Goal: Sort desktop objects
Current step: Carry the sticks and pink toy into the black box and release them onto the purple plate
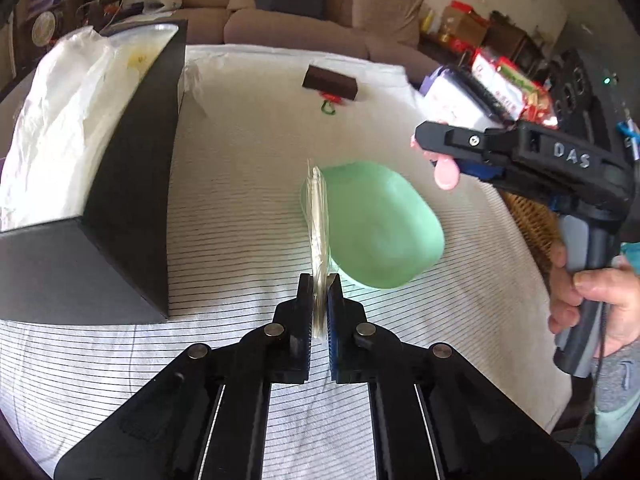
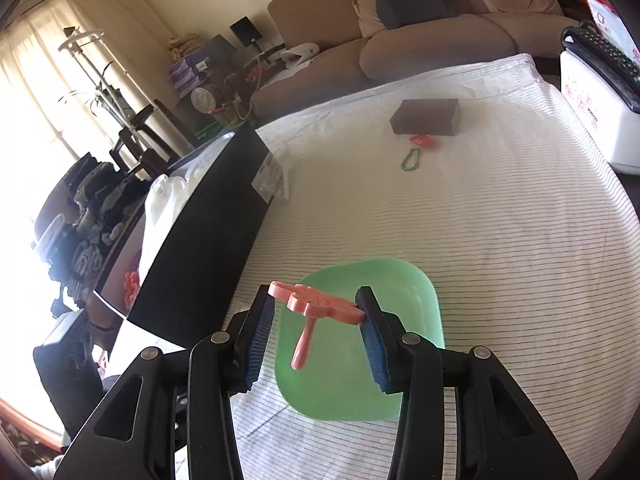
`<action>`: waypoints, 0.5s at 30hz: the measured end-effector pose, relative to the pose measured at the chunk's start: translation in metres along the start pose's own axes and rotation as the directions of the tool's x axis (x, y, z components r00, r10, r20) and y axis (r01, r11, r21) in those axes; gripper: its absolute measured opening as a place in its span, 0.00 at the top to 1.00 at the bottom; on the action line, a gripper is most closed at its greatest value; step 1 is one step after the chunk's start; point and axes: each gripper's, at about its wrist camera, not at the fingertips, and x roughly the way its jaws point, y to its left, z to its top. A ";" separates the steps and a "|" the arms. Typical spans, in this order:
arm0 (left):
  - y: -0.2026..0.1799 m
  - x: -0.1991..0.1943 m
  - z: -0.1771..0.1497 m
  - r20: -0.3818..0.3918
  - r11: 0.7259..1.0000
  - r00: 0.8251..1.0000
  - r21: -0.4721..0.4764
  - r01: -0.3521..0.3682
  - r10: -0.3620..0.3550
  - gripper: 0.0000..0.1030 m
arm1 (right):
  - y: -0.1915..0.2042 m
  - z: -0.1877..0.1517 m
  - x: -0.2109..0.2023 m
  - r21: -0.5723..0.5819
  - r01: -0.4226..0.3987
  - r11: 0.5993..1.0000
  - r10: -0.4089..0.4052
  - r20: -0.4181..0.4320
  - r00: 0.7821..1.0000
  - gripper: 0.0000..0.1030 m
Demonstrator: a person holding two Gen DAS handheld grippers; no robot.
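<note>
A green tray (image 1: 380,228) lies on the striped cloth; it also shows in the right wrist view (image 2: 360,360). My left gripper (image 1: 320,280) is shut on a thin clear plastic packet (image 1: 318,216) held edge-on above the tray's left rim. My right gripper (image 2: 316,300) is shut on a pink flower-shaped plastic toy (image 2: 316,306) with a short handle, held above the tray. In the left wrist view the right gripper (image 1: 424,142) comes in from the right with the pink toy (image 1: 444,174).
A black box (image 1: 132,184) with white plastic bags stands at left, also seen in the right wrist view (image 2: 208,240). A brown block (image 2: 426,116), a red tag (image 2: 422,141) and a green carabiner (image 2: 412,159) lie far back. A white appliance (image 2: 596,112) stands at right.
</note>
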 end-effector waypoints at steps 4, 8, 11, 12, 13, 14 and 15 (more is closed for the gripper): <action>0.012 -0.046 0.012 0.070 0.998 0.996 -0.028 0.051 -0.049 0.94 | 0.019 0.006 -0.009 -0.034 -0.032 0.999 0.033 0.021 0.999 0.58; 0.054 -0.102 0.033 0.139 0.996 0.990 -0.087 0.018 -0.005 0.94 | 0.062 0.008 -0.011 -0.088 -0.101 0.991 0.103 0.020 0.994 0.58; 0.111 -0.134 0.050 0.136 0.987 0.987 -0.147 -0.067 0.087 0.94 | 0.101 0.013 0.002 -0.101 -0.186 0.977 0.184 -0.031 0.982 0.58; 0.134 -0.142 0.054 0.126 0.980 0.984 -0.173 -0.101 0.124 0.94 | 0.115 0.017 0.009 -0.097 -0.220 0.971 0.216 -0.048 0.975 0.58; 0.155 -0.148 0.057 0.113 0.971 0.981 -0.197 -0.132 0.157 0.94 | 0.131 0.020 0.019 -0.095 -0.251 0.963 0.245 -0.070 0.967 0.58; 0.177 -0.154 0.057 0.101 0.962 0.978 -0.225 -0.155 0.181 0.94 | 0.147 0.024 0.032 -0.091 -0.276 0.957 0.267 -0.100 0.958 0.58; 0.197 -0.156 0.057 0.088 0.953 0.976 -0.248 -0.172 0.199 0.94 | 0.162 0.029 0.047 -0.086 -0.295 0.952 0.282 -0.133 0.950 0.58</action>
